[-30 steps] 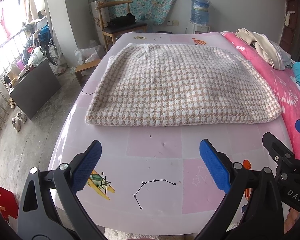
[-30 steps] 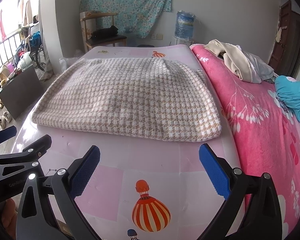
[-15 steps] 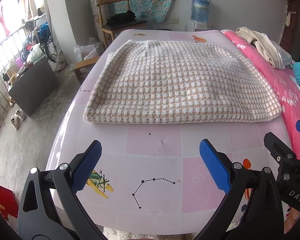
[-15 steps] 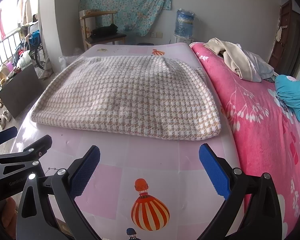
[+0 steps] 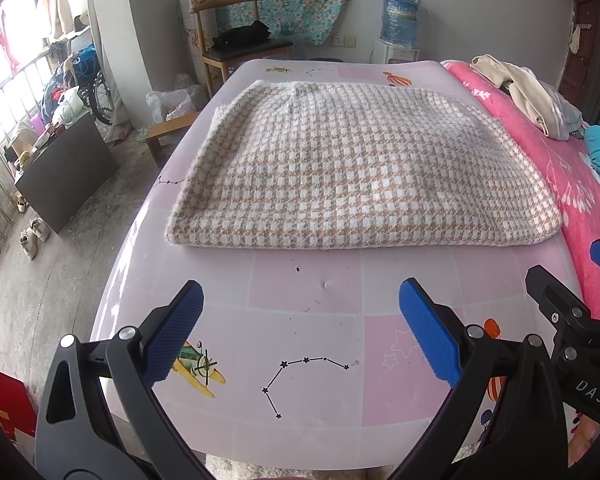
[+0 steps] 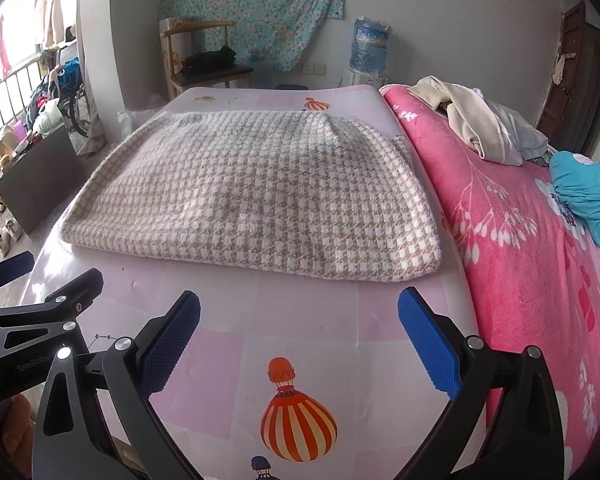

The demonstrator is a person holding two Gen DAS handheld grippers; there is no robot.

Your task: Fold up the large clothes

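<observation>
Checked sweater (image 5: 360, 168) folded flat mid-frame on pink mat (image 5: 308, 340). Left claw (image 5: 300, 332) and right claw (image 6: 298, 334) low in frame, wide open, empty. Probably between folds; next, reach to near hem and pinch both corners.

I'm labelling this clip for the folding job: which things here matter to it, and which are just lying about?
Belongs to the job:
beige-and-white houndstooth knit garment
left gripper, jaws open
right gripper, jaws open

Lying about:
cream clothes heap
teal cloth
wooden chair
blue water jug

folded garment (image 5: 360, 168): 1 | grippers: 2 | chair (image 5: 236, 40): 1 | water jug (image 5: 398, 20): 1
</observation>
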